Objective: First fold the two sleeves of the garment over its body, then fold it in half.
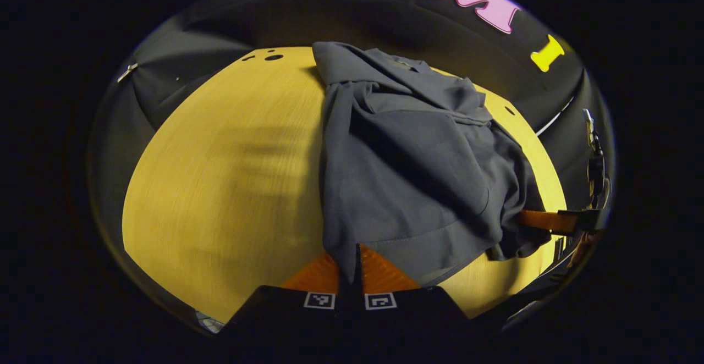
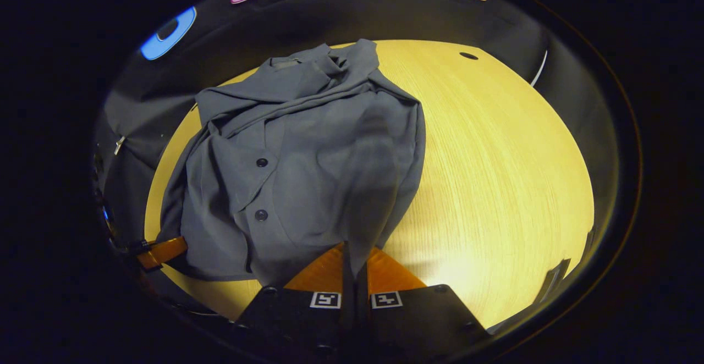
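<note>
While both grippers pinch near hem, garment (image 2: 308,166) sits mid table (image 2: 495,177). L gripper (image 1: 357,268), R gripper (image 2: 355,268) clamped on cloth. Fabric soft, light, slumps; grip hem corners.

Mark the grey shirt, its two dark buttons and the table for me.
grey shirt (image 2: 330,149), right gripper view, on its front panel.
upper button (image 2: 262,162), right gripper view, on the button itself.
lower button (image 2: 261,215), right gripper view, on the button itself.
table (image 2: 495,160), right gripper view, on its bare wooden top.
</note>
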{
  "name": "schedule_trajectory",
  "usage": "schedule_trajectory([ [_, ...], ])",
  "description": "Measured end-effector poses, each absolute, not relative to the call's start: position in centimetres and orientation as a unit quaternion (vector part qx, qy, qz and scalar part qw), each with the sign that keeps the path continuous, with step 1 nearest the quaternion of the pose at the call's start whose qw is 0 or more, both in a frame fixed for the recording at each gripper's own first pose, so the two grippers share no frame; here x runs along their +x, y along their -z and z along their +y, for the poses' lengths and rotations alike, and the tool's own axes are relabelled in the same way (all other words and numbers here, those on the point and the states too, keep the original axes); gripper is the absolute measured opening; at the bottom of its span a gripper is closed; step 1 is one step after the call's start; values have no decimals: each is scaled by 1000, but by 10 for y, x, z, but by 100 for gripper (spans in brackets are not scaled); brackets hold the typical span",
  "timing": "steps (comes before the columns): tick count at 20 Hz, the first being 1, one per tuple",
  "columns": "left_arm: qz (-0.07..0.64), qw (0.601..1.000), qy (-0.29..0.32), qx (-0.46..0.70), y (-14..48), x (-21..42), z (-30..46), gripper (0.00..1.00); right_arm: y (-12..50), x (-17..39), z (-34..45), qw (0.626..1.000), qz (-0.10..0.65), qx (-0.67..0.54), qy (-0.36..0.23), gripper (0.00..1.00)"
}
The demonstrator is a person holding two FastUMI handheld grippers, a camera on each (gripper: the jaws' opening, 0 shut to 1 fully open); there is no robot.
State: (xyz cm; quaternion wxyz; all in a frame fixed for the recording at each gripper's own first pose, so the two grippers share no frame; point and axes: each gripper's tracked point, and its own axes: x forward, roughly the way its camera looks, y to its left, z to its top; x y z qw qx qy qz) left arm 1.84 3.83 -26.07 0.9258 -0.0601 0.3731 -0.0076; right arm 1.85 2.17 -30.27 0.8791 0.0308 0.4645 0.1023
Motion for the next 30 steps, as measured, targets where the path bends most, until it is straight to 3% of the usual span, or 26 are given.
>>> schedule_trajectory([
  [14, 272, 949, 18, -158, 128, 77, 33, 5, 215, 110, 47, 914, 377, 53, -142, 5],
  [30, 137, 977, 20, -162, 5, 248, 42, 5, 137, 279, 64, 949, 270, 73, -146, 5],
])
